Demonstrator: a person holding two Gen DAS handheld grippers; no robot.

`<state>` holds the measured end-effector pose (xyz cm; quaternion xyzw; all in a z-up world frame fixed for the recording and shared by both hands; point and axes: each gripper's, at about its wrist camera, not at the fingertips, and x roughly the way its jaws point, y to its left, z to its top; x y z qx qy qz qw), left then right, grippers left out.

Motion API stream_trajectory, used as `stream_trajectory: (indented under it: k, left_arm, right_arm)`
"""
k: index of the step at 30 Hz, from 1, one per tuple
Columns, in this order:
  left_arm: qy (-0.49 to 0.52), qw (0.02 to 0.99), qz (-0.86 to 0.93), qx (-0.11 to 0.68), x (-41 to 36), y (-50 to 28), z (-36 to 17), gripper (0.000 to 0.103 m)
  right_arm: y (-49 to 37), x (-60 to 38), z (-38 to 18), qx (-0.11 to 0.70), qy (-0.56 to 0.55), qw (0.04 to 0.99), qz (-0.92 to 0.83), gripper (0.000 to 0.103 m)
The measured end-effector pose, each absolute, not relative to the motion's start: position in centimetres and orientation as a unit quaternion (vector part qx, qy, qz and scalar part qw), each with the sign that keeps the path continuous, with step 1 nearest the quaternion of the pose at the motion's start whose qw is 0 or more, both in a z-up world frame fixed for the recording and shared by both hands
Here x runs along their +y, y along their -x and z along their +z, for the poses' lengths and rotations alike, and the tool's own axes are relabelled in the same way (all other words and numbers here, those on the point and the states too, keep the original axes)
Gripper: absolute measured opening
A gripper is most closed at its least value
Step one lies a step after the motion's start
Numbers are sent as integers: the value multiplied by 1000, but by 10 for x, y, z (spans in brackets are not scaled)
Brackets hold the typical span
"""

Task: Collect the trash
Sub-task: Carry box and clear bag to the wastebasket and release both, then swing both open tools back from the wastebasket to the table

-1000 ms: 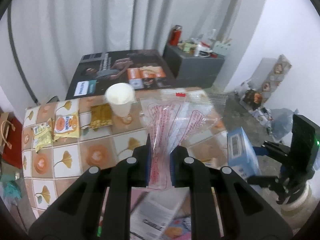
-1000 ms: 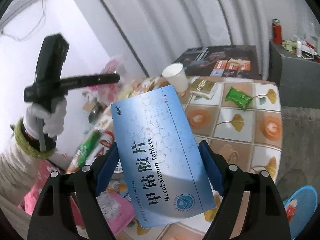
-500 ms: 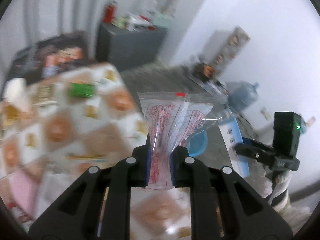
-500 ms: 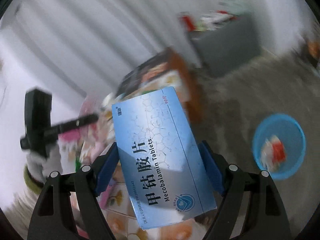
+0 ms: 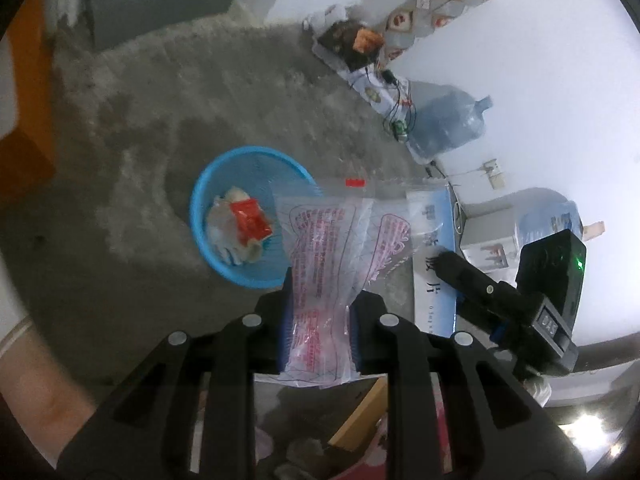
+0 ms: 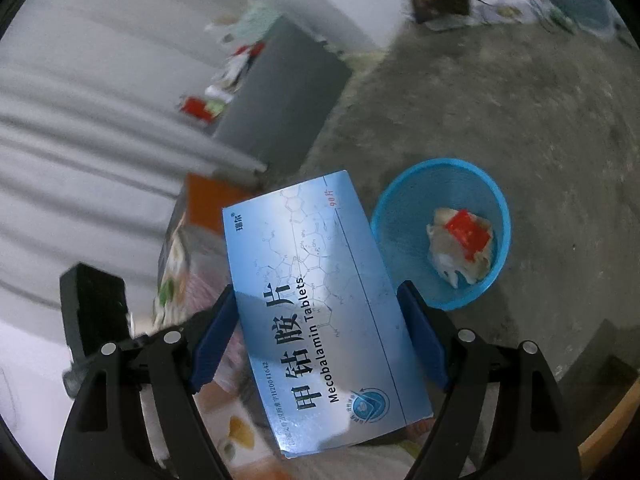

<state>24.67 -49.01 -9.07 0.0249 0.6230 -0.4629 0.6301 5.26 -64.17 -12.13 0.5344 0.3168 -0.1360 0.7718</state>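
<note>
My left gripper (image 5: 322, 300) hangs over the floor near a blue basket (image 5: 200, 200). A clear plastic bag with pink print (image 5: 328, 232) stands between its blue pads and touches both as the jaws are opening. The basket holds crumpled paper and a red wrapper (image 5: 250, 220). My right gripper (image 6: 318, 292) is shut on a blue Mecobalamin tablet box (image 6: 304, 240), held up just left of the basket (image 6: 420, 196). In the left wrist view, that box (image 5: 434, 280) shows to the right of the bag.
Bare concrete floor (image 5: 140, 100) surrounds the basket. Two water jugs (image 5: 448, 124) (image 5: 548, 216) and clutter (image 5: 352, 44) line the white wall. A grey cabinet (image 6: 280, 92) stands by the curtain. The tiled table's corner (image 6: 188, 248) is at the left. A person's forearm (image 5: 32, 380) shows lower left.
Both grippers swung away from the tiled table and tilted down toward the floor, with the blue basket now below them. The left jaws stand wider around the bag. The box stays gripped.
</note>
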Motion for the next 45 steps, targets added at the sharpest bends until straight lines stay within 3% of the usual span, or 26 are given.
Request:
stream_trajectory:
  k: [4, 5, 10, 15, 24, 33, 39, 45]
  left_arm:
    - [1, 631, -450, 632, -522, -263, -126, 57]
    - [6, 636, -442, 633, -526, -267, -133, 62]
    - [32, 634, -416, 651, -524, -283, -161, 64]
    - [32, 646, -425, 633, -509, -287, -151, 65]
    - [63, 642, -424, 636, -521, -291, -141, 69]
    - [118, 574, -357, 727, -549, -286, -189, 72]
    - [117, 588, -368, 711, -536, -282, -175, 72]
    - [121, 613, -414, 662, -497, -281, -118, 72]
  right_arm:
    - [-73, -677, -151, 303, -547, 764, -161, 79]
    - [-78, -683, -159, 306, -548, 759, -173, 79]
    - [-94, -694, -199, 352, -528, 740, -220, 81]
    - [-82, -685, -208, 350, -533, 736, -228, 81]
    - [-31, -662, -159, 301, -528, 761, -227, 81]
    - [31, -637, -115, 274, -495, 787, -245, 81]
    - [38, -622, -116, 277, -485, 793, -243, 81]
    - [30, -600, -100, 276, -458, 816, -219, 81]
